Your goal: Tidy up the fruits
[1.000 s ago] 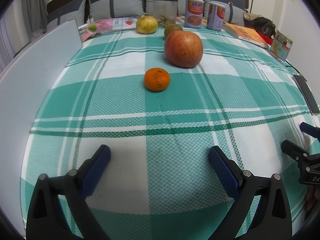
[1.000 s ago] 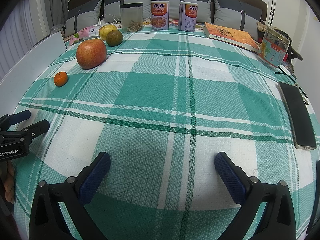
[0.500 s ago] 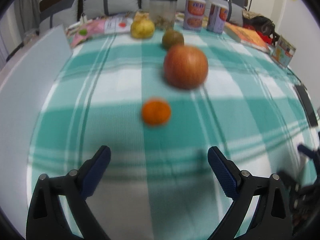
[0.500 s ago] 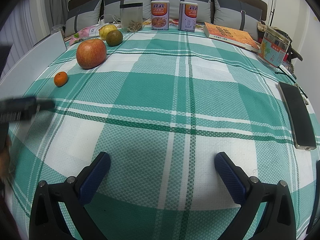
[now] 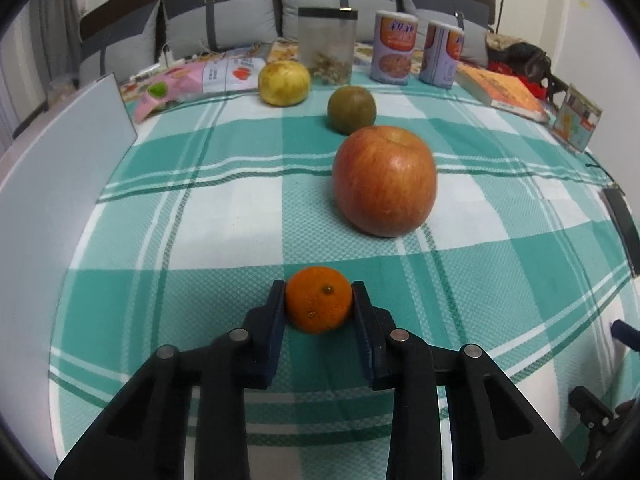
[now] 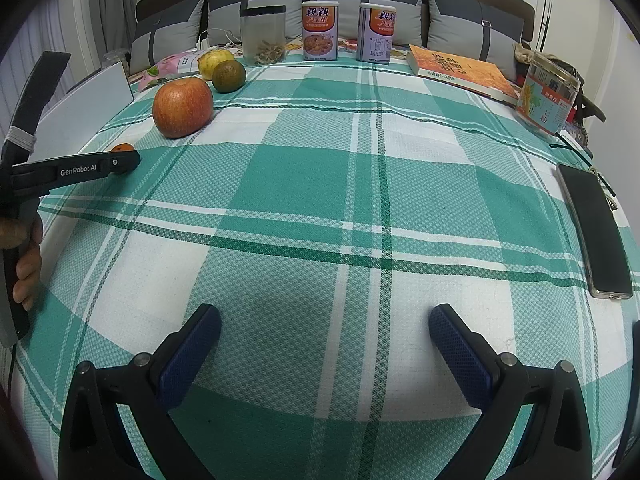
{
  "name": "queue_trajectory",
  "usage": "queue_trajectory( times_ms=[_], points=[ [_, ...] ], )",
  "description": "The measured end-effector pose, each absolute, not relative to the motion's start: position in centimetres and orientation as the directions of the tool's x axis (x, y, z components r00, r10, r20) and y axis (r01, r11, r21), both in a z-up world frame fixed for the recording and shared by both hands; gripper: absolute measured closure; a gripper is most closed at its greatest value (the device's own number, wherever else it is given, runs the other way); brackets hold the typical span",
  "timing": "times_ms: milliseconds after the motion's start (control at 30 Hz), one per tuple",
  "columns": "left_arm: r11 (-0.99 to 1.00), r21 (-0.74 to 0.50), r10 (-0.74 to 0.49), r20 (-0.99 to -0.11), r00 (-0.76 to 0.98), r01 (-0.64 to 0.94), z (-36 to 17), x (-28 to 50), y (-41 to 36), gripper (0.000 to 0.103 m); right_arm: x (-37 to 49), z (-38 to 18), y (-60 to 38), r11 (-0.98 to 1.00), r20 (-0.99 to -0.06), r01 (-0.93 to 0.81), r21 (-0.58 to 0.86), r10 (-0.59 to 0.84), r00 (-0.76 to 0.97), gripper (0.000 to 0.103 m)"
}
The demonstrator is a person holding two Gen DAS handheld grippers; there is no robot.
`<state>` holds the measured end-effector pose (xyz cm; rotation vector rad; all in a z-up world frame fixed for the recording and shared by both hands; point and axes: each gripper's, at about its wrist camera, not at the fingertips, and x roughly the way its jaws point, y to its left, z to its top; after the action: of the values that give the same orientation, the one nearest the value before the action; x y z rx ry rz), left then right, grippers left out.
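Note:
A small mandarin (image 5: 318,300) rests on the green checked tablecloth (image 5: 200,300). My left gripper (image 5: 318,293) is shut on it, with a blue pad against each side. Beyond it, in a line toward the far edge, sit a big red apple (image 5: 384,180), a green-brown citrus (image 5: 351,110) and a yellow fruit (image 5: 284,82). In the right wrist view the left gripper (image 6: 128,158) covers most of the mandarin (image 6: 122,147), just in front of the apple (image 6: 182,108). My right gripper (image 6: 324,320) is open over bare cloth with nothing between its fingers.
A white board (image 5: 60,184) stands along the left edge. At the back are a clear container (image 5: 326,52), two cans (image 5: 394,48), a pink packet (image 5: 180,84) and an orange book (image 5: 500,88). A jar (image 6: 548,96) and a dark phone (image 6: 596,232) lie at the right.
My left gripper moved forward to the mandarin and shut on it; earlier its jaws stood wide apart well short of the fruit. The right gripper has not moved.

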<state>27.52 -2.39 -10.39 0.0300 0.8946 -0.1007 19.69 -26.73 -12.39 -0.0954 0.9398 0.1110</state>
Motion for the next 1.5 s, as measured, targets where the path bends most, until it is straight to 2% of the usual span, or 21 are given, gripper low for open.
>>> queue_trajectory(
  times_ms=[300, 533, 567, 700, 867, 1400, 1500],
  points=[
    [0.986, -0.084, -0.154, -0.788, 0.596, 0.145, -7.6, 21.3, -0.6, 0.072, 19.7, -12.4, -26.7, 0.990, -0.809, -0.136, -0.033, 0.053, 0.585, 0.000],
    [0.990, -0.085, -0.133, -0.809, 0.573, 0.109, -9.7, 18.4, 1.1, 0.070, 19.7, -12.4, -26.7, 0.990, -0.809, -0.136, -0.033, 0.054, 0.585, 0.000],
    [0.992, -0.082, -0.123, -0.811, 0.572, 0.097, -10.1, 18.3, 1.3, 0.067, 19.7, -12.4, -26.7, 0.990, -0.809, -0.136, -0.033, 0.054, 0.585, 0.000],
    [0.999, 0.000, -0.029, -0.810, 0.586, 0.051, -11.2, 18.2, 1.5, 0.026, 19.7, -12.4, -26.7, 0.990, -0.809, -0.136, -0.033, 0.054, 0.585, 0.000],
    [1.000, 0.013, 0.019, -0.802, 0.597, -0.015, -11.7, 18.1, 2.1, 0.013, 19.7, -12.4, -26.7, 0.990, -0.809, -0.136, -0.033, 0.054, 0.585, 0.000],
    [1.000, 0.006, 0.019, -0.804, 0.594, -0.024, -11.8, 18.3, 2.5, 0.010, 19.7, -12.4, -26.7, 0.990, -0.809, -0.135, -0.034, 0.052, 0.585, 0.000],
    [0.998, -0.056, -0.070, -0.815, 0.575, 0.042, -11.4, 17.9, 3.2, 0.010, 19.7, -12.4, -26.7, 0.990, -0.809, -0.135, -0.033, 0.053, 0.585, 0.000]
  ],
)
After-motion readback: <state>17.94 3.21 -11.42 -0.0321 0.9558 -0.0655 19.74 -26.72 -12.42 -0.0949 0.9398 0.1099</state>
